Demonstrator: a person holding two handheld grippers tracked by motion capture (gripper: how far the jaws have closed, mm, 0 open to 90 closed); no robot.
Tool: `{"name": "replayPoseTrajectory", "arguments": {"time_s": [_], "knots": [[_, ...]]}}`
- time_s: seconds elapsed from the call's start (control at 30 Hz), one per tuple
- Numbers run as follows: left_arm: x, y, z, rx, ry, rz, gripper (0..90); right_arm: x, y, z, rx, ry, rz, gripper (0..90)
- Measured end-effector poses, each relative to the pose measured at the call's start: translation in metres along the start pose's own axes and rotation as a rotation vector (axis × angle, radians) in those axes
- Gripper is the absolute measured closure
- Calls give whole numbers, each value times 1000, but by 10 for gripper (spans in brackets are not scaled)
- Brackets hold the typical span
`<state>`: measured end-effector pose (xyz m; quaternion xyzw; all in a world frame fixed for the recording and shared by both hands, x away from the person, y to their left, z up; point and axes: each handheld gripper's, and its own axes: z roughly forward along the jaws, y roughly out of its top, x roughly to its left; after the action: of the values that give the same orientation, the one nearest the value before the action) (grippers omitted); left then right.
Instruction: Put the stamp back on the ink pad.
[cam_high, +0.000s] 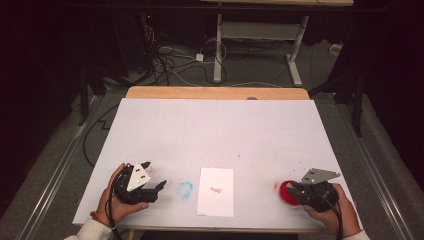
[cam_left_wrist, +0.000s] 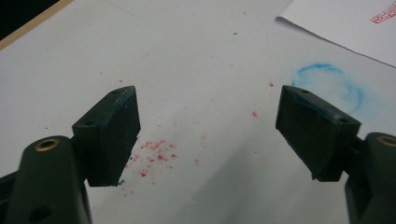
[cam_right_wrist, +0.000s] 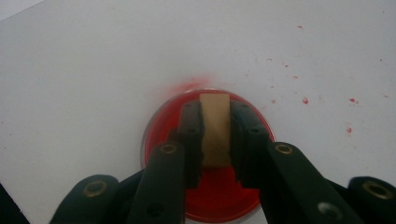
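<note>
Stamp (cam_right_wrist: 215, 128), small block with a tan wooden-looking back, clamped between the two black jaws of the right gripper (cam_right_wrist: 215, 135) and held over, perhaps pressed into, a round red ink pad (cam_right_wrist: 161, 123) at the near right of the white table (cam_high: 215, 130); whether its face touches the ink cannot be told from the right gripper view. Judged light and rigid: the block should not flex or crush, and the flat opposite sides now under the pads are the sensible place to grip it, square on and low enough that it cannot tip. Its inked face will be wet and will mark whatever it brushes, so it is best carried face down and kept clear of the tabletop, which already bears red specks (cam_left_wrist: 156, 156) and a blue ring (cam_left_wrist: 329, 84). Ink pad: shallow, in a thin clear-rimmed dish, probably light enough to lift or slide with a sticking stamp. Paper sheet (cam_high: 216, 191), white, with one small red imprint, lying flat at the near middle, well apart from the pad; thin, likely to shift under a sideways push. Left gripper (cam_high: 150, 175), resting at the near left, jaws spread wide with nothing between them.
</note>
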<state>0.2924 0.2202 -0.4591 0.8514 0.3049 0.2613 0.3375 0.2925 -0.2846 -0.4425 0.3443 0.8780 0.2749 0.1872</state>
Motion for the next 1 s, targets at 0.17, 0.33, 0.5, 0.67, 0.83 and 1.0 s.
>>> {"name": "replayPoseTrajectory", "arguments": {"time_s": [0.17, 0.33, 0.5, 0.67, 0.83, 1.0], "knots": [[0, 0, 0, -1, 0, -3, 212, 0, 0, -1, 9, 6, -3, 755], [0, 0, 1, 1, -2, 2, 212, 0, 1, 0, 7, 4, -3, 754], [0, 0, 0, 1, 0, 2, 212, 0, 1, 0, 0, 3, 5, 711], [0, 0, 1, 0, 0, -2, 212, -1, 4, -6, -47, 6, 12, 655], [1, 0, -1, -5, 7, -4, 212, -2, 6, -12, -126, -11, 19, 593], [1, 0, 0, -3, 5, -5, 212, -1, 11, -16, -216, -34, 6, 529]]}}
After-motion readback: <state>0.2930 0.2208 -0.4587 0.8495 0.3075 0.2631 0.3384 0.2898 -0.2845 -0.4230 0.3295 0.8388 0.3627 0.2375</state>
